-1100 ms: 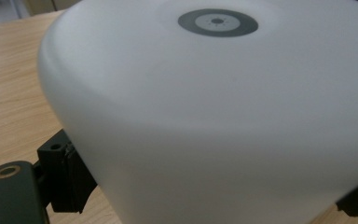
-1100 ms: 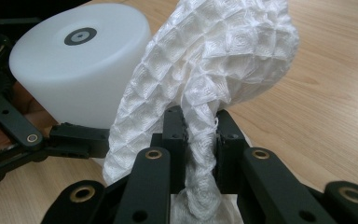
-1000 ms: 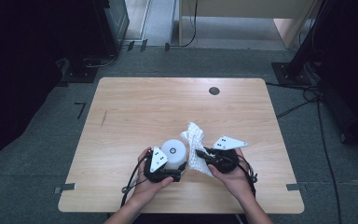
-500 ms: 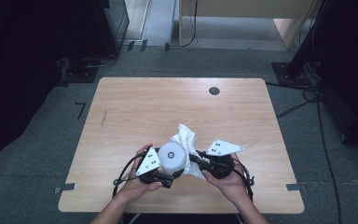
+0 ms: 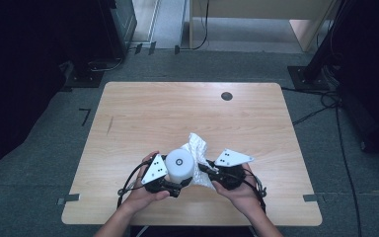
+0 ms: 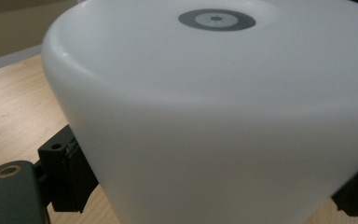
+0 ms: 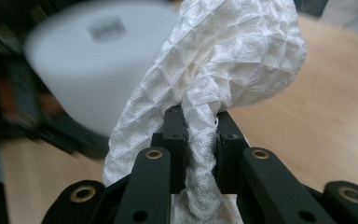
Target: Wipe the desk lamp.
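A white upside-down cup [image 5: 179,165] with a grey ring mark on its flat top is held just above the wooden table [image 5: 187,113], near its front edge. My left gripper [image 5: 173,185] is shut on the white cup [image 6: 214,116], with one black jaw on each side of it. My right gripper [image 5: 203,169] is shut on a white waffle-textured cloth [image 5: 197,148], to the right of the cup. In the right gripper view the white cloth [image 7: 214,84] is bunched and pinched between the jaws [image 7: 199,140], and it arches up beside the blurred cup [image 7: 98,60].
A dark round grommet [image 5: 226,96] sits in the table's far right part. Dark equipment and cables [image 5: 321,98] lie on the grey floor around the table. The person's hands [image 5: 143,195] are at the front edge.
The left gripper with the cup has shifted slightly left and toward the front edge. The right gripper has drawn the cloth slightly up and toward the cup, and the cloth looks more bunched.
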`<state>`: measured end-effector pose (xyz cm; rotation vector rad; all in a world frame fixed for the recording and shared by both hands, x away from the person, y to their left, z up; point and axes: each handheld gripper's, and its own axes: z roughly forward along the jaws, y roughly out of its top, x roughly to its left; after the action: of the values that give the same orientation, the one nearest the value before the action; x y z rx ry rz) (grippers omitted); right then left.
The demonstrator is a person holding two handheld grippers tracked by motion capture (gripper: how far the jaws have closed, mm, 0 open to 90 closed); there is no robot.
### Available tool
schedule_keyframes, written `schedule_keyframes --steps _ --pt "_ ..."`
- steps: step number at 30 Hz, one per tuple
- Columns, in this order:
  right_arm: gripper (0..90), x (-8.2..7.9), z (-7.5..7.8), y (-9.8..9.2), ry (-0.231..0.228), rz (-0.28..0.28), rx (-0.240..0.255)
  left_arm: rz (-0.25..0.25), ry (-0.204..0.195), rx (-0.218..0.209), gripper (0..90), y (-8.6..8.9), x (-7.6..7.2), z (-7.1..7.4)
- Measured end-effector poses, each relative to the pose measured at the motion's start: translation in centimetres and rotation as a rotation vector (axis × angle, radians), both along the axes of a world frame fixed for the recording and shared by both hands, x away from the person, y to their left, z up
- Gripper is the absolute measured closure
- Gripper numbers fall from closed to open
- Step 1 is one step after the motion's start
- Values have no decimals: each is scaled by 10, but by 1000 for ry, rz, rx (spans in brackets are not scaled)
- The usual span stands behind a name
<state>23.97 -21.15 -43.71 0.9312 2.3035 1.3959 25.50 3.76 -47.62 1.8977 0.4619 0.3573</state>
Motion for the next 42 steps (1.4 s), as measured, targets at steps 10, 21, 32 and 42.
schedule_keyframes --steps 10,21,32,42 --pt "779 11 -23 6 156 13 -56 -2 7 -26 80 3 2 2" --pt "782 23 -25 -23 166 -101 -3 39 42 40 80 -4 9 -14" --pt "781 24 -19 -34 132 -128 39 40 48 60 77 -2 12 -24" --pt "780 25 -20 -35 137 -130 44 122 60 27 57 0 -2 -17"
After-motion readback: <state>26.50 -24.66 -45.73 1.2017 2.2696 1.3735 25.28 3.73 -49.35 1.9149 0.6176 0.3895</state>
